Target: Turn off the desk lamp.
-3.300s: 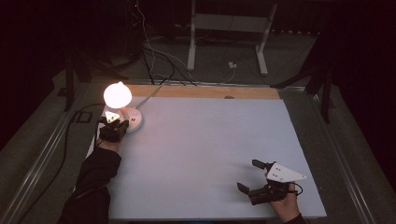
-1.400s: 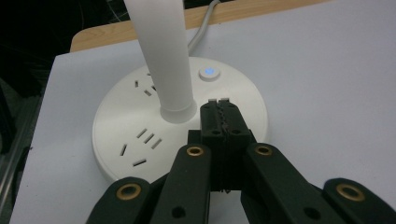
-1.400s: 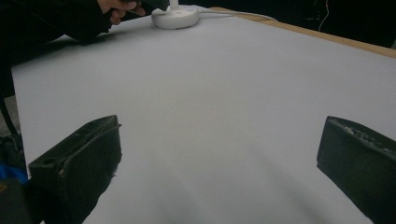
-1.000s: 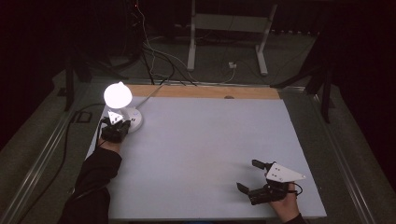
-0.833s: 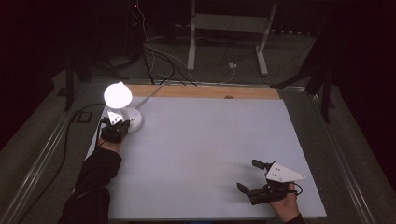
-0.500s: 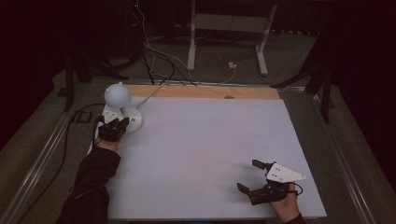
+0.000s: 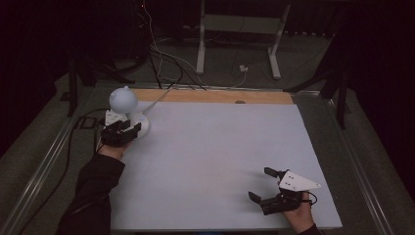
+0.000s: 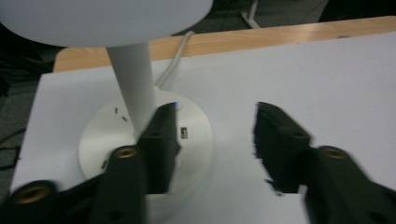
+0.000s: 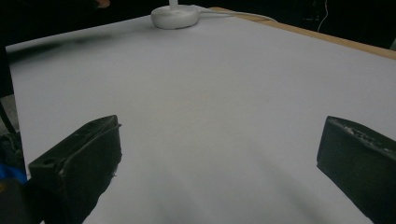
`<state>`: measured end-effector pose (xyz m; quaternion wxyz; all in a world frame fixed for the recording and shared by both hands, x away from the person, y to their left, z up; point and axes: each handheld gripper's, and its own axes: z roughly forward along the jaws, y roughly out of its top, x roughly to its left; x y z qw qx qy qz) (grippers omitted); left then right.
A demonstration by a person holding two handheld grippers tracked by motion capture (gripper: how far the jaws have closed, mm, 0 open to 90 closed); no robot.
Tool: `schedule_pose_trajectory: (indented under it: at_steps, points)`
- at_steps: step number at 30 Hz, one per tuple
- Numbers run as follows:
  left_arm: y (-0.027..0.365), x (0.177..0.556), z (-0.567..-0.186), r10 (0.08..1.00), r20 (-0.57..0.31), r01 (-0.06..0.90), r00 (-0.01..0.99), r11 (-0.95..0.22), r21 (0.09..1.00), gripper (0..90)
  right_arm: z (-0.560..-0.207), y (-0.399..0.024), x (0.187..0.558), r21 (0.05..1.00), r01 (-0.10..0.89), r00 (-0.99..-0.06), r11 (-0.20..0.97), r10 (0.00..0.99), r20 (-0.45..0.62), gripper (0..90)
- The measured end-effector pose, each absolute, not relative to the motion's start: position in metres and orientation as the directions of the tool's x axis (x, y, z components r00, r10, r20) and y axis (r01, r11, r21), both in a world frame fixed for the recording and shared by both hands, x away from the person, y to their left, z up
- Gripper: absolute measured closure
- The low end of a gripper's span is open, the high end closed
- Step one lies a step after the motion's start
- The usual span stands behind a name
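A white table lamp stands at the table's far left, its round shade (image 7: 123,99) dark, on a thin stem (image 8: 135,88) and a disc base (image 7: 138,128). My left gripper (image 7: 129,129) hovers just in front of that base. In the left gripper view my left gripper (image 8: 215,112) is open, and its jaws have just been opening. One jaw lies over the base (image 8: 105,135), and between the jaws is bare tabletop. My right gripper (image 7: 260,183) rests near the front right, wide open with nothing in it (image 9: 219,135).
The white table top (image 7: 220,142) ends in a wooden strip (image 7: 215,96) along its far edge. The lamp's cable (image 7: 157,100) runs off over that strip. In the right gripper view the lamp base (image 9: 175,16) shows far off. Dark floor, cables and a stand lie beyond.
The lamp, lit a second ago, has gone dark. My left gripper has lifted a little from the base and its jaws have parted. The right gripper has stayed still.
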<state>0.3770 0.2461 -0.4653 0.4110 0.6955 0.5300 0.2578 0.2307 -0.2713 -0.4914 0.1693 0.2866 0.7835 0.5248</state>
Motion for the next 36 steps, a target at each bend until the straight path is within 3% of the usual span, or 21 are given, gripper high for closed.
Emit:
schedule_pose_trajectory:
  at_steps: [2,3,5,7,8,9,11,22,36]
  points:
    - [0.245,0.377,-0.465,0.948,-0.085,0.532,0.307,-0.097,0.841,45.4,-0.491,-0.271,0.231,0.919,0.272,-0.778,0.284,0.627,0.037,0.0]
    - [0.244,0.376,-0.464,0.948,-0.088,0.537,0.306,-0.096,0.838,35.3,-0.491,-0.272,0.231,0.920,0.272,-0.778,0.284,0.628,0.037,0.0]
    - [0.241,0.375,-0.462,0.940,-0.101,0.547,0.325,-0.100,0.831,31.2,-0.491,-0.272,0.230,0.919,0.272,-0.777,0.284,0.629,0.036,0.0]
    - [0.238,0.373,-0.459,0.937,-0.098,0.546,0.336,-0.108,0.831,16.8,-0.491,-0.272,0.231,0.920,0.271,-0.777,0.283,0.629,0.035,0.0]
    - [0.237,0.372,-0.458,0.928,-0.114,0.554,0.354,-0.111,0.825,16.8,-0.491,-0.272,0.231,0.920,0.271,-0.777,0.283,0.629,0.035,0.0]
    - [0.236,0.370,-0.457,0.924,-0.117,0.555,0.363,-0.114,0.824,8.5,-0.491,-0.272,0.231,0.920,0.273,-0.777,0.283,0.628,0.037,0.0]
    - [0.234,0.366,-0.456,0.914,-0.120,0.558,0.386,-0.128,0.820,1.2,-0.491,-0.272,0.231,0.920,0.271,-0.777,0.282,0.629,0.036,0.0]
    - [0.229,0.337,-0.458,0.861,-0.168,0.549,0.479,-0.144,0.824,0.4,-0.491,-0.272,0.231,0.921,0.273,-0.774,0.277,0.632,0.039,0.0]
    - [0.224,0.298,-0.467,0.796,-0.145,0.528,0.588,-0.242,0.814,0.5,-0.492,-0.271,0.231,0.920,0.277,-0.774,0.277,0.631,0.043,0.0]
